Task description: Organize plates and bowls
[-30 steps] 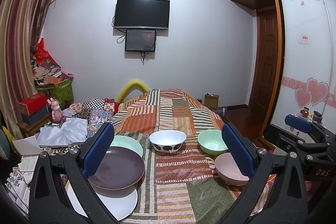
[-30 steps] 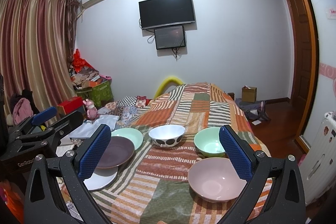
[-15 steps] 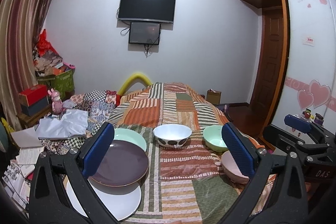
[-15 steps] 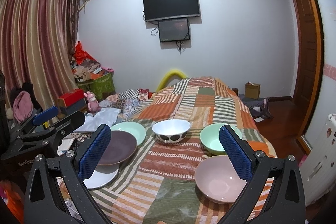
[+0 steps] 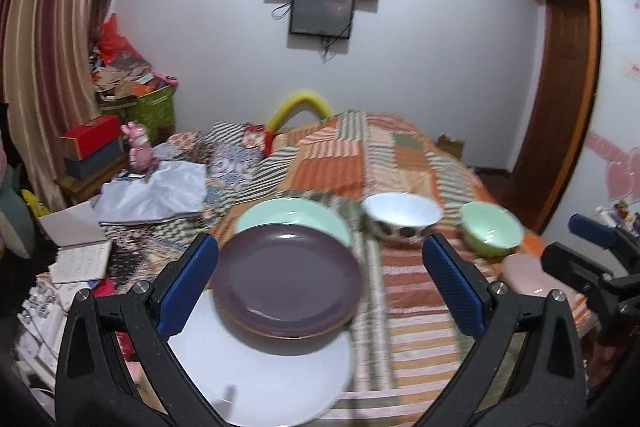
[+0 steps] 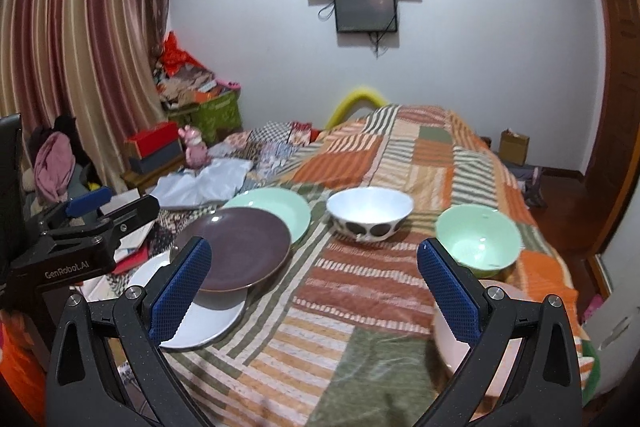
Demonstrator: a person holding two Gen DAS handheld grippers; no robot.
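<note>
On the patchwork bed cover, a purple plate [image 5: 286, 277] overlaps a white plate [image 5: 264, 375] in front and a mint plate [image 5: 296, 217] behind. A white spotted bowl [image 5: 402, 217], a mint bowl [image 5: 490, 231] and a pink bowl [image 5: 528, 277] stand to the right. My left gripper [image 5: 320, 287] is open and empty, its jaws either side of the purple plate. My right gripper [image 6: 314, 293] is open and empty above the cover; the pink bowl [image 6: 452, 339] lies behind its right finger, the purple plate [image 6: 236, 251] by its left finger.
Clutter lies left of the bed: grey cloth [image 5: 154, 193], papers [image 5: 80, 259], a pink toy [image 5: 138, 145], boxes [image 5: 92, 147]. A yellow foam arch [image 5: 300, 107] stands at the far end. A wooden door [image 5: 560, 87] is at the right. The bed's right edge drops to the floor [image 6: 560, 195].
Both grippers have moved forward and down toward the dishes. The left one has swung left over the purple plate. Both stay open.
</note>
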